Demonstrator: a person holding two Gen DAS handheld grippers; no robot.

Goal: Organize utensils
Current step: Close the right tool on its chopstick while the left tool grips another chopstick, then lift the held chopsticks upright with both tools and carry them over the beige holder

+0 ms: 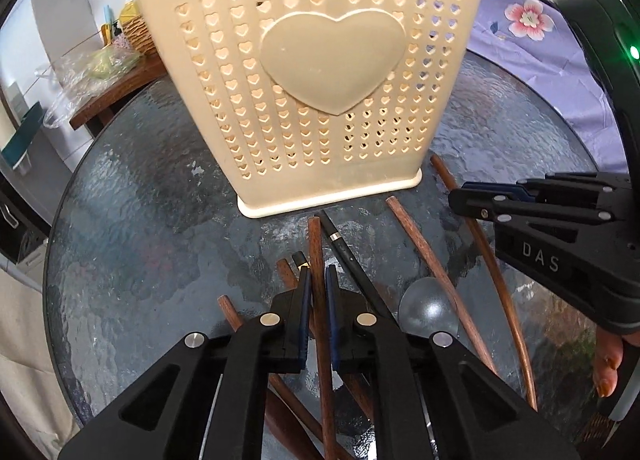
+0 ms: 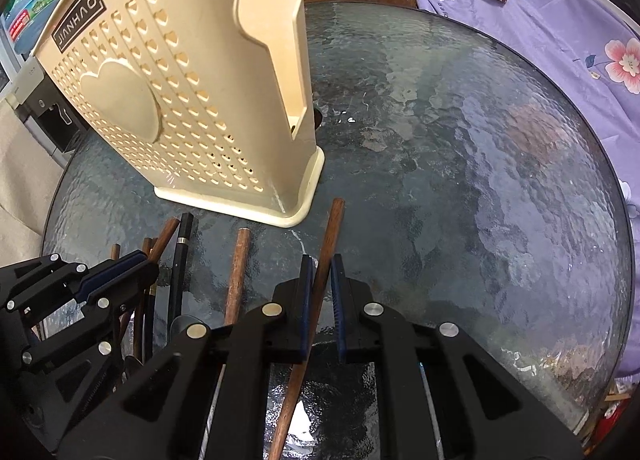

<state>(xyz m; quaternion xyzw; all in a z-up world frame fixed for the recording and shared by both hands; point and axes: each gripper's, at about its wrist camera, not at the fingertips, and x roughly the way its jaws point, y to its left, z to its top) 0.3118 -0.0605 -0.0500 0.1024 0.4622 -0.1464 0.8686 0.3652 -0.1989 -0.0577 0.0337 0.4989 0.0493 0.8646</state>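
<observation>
**A:** What did the left wrist view show?

**B:** The left gripper (image 1: pixel 318 274) had its blue-padded jaws drawn in on a brown wooden chopstick (image 1: pixel 316 244), one pad on each side of the shaft. The stick ran forward past the fingertips, its blunt end near the base of the cream utensil holder (image 1: pixel 320 80). That holder stood upright on the round glass table (image 1: pixel 132 200), its heart-patterned face towards the camera.

**A:** Anything else on the glass?

**B:** A black chopstick (image 1: pixel 340 240) with a metal band lay just right of the gripped one. More brown sticks fanned out to the right, and a dark spoon bowl (image 1: pixel 428 306) lay among them. The right gripper (image 1: pixel 460 200) came in from the right edge; its fingers looked drawn together, though from that side angle I couldn't make out what they held.

**A:** And the right wrist view?

**B:** The right gripper (image 2: pixel 320 272) was clamped on another brown chopstick (image 2: pixel 332 228), which slanted up and to the right between the pads, its far end just beside the holder's (image 2: pixel 180 80) corner. A second brown stick (image 2: pixel 238 272) lay loose to the left. The left gripper (image 2: pixel 140 264) sat low at the left, over the cluster of sticks. A purple flowered cloth (image 2: pixel 580 60) lay beyond the table (image 2: pixel 480 140).
</observation>
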